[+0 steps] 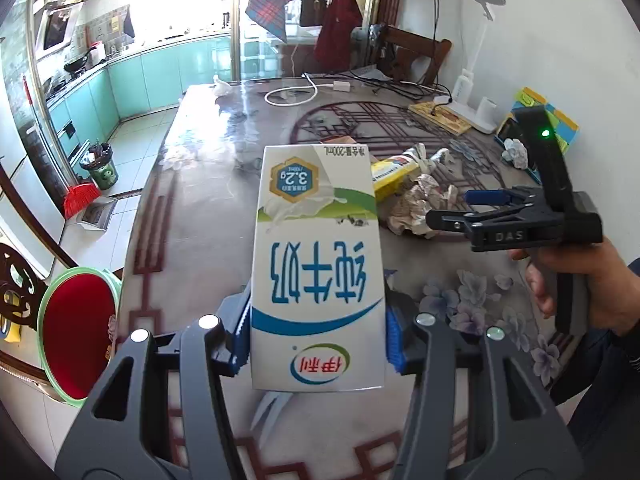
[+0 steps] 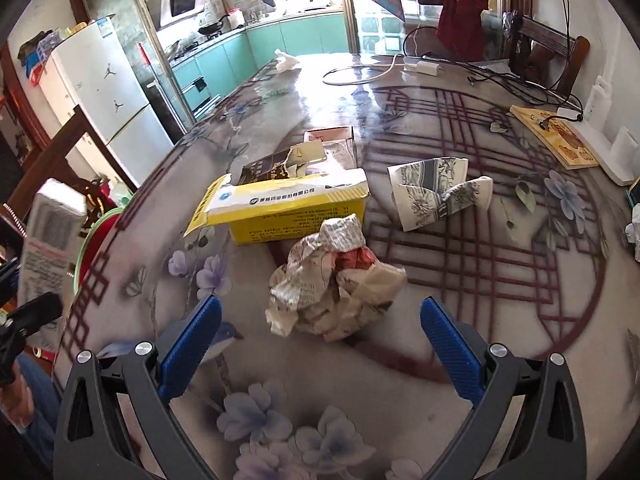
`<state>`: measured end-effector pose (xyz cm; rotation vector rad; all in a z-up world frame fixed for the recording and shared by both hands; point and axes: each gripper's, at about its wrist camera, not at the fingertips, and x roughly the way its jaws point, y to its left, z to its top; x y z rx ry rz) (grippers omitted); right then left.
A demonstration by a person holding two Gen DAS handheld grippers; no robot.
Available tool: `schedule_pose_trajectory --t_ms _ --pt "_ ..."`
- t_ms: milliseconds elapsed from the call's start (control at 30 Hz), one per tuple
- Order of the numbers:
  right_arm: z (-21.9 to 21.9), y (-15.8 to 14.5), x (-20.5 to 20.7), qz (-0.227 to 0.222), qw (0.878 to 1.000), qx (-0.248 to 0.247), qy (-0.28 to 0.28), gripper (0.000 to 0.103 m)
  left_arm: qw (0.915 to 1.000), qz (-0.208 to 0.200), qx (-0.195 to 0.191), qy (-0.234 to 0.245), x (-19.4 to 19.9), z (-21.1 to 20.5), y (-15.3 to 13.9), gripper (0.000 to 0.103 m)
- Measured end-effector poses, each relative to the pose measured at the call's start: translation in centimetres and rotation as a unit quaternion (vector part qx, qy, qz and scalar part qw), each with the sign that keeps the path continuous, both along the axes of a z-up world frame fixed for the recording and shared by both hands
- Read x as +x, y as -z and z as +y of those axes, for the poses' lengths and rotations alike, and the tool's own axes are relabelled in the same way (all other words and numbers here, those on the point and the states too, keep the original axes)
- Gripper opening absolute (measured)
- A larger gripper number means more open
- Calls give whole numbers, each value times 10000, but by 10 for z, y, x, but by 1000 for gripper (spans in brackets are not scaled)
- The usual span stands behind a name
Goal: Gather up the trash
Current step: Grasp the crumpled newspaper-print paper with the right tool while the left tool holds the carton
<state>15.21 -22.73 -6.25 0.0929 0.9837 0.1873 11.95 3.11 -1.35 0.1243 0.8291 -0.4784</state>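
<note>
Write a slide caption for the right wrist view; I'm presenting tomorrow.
Open right gripper approaches crumpled paper beside a torn yellow box on the table.

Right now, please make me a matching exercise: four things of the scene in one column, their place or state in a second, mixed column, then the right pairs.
Things:
1. milk carton
2. crumpled paper ball
3. yellow box
4. white charger cable

Places or states:
A. torn open, lying on the table
B. looped at the table's far end
C. clamped between the left gripper's fingers
D. before the open right gripper

Pairs: 1-C, 2-D, 3-A, 4-B
</note>
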Motion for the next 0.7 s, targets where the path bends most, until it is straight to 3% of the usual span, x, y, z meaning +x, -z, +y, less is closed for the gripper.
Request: schedule_pose_trajectory --t_ms 433,700 --pt "15 24 30 136 9988 -419 232 94 9991 -52 -295 -289 10 27 -4 50" --pt "16 37 37 236 9968 -726 224 72 9987 -53 -334 -378 9 35 -5 50"
